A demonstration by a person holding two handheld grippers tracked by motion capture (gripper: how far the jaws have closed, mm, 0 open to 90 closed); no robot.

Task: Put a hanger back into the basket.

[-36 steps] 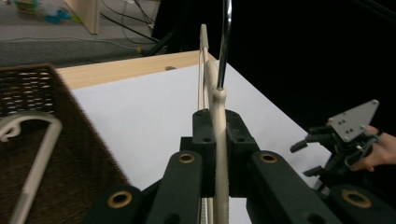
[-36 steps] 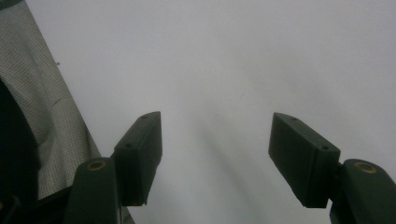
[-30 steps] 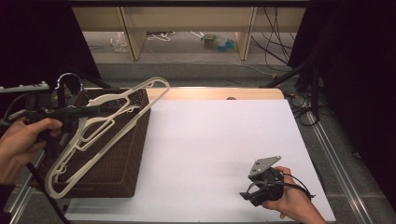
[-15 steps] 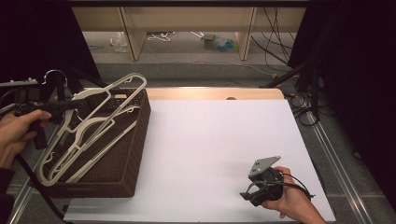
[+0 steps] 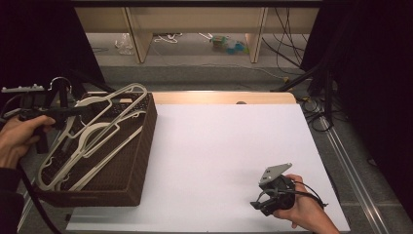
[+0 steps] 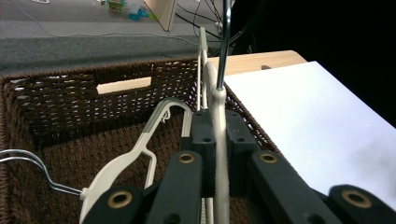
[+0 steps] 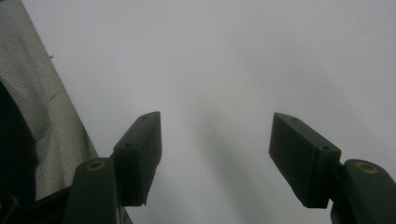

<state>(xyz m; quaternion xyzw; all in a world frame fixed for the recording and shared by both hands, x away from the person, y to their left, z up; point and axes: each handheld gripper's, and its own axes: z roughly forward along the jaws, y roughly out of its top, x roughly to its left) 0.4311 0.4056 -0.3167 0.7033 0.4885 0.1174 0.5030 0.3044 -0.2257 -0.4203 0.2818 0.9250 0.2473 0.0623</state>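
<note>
We hold a black two-jaw gripper in each hand. Our left gripper [image 6: 216, 140] has thick matt-black jaws with blocky rectangular pads, each pad marked by small recessed screw holes, and brass-coloured rivets sit in the rounded joints of the linkage arms behind them. A pale grey plate tops its far end in the high view, and a black cable trails from its handle towards the near left edge. Our right gripper [image 5: 265, 204] carries a grey three-cornered plate on top, with a thin black cable looping off to its right. Its pads are the same dark blocks with brass rivets. A dark sleeve covers our left forearm [image 5: 9, 195].
</note>
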